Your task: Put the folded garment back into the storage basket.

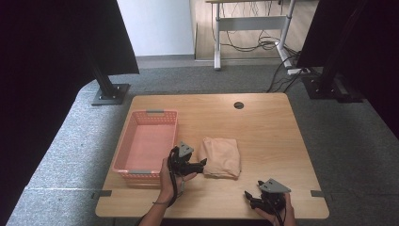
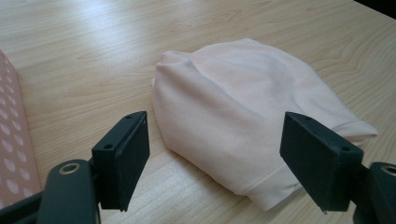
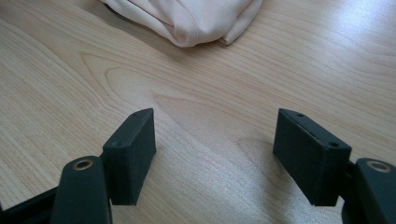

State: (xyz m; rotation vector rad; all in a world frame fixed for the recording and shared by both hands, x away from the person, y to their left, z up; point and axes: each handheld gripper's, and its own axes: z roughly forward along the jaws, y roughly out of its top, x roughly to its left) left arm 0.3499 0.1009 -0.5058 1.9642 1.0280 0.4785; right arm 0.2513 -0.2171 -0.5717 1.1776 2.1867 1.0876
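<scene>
The left hand-held gripper [image 1: 202, 163] is released, its two black jaws spread wide, and it hovers low over the counter [image 1: 263, 127] just at the left edge of a folded peach-coloured cloth [image 1: 221, 157]. In the left gripper view the jaws frame the near corner of that cloth [image 2: 243, 121] without touching it, one jaw to either side of the bundle. The cloth lies flat on the wooden counter near its middle, folded into a soft rectangle, with a rolled hem at its nearest edge. A pink plastic basket [image 1: 123, 151] stands just to the left of the left hand [image 1: 170, 176], its polka-dotted wall [image 2: 11, 154] showing at the edge of the left gripper view.

The right hand-held gripper [image 1: 250, 197] is also released, jaws wide apart over bare wood near the counter's front edge, apart from the cloth [image 3: 191, 16], which lies ahead of it.
</scene>
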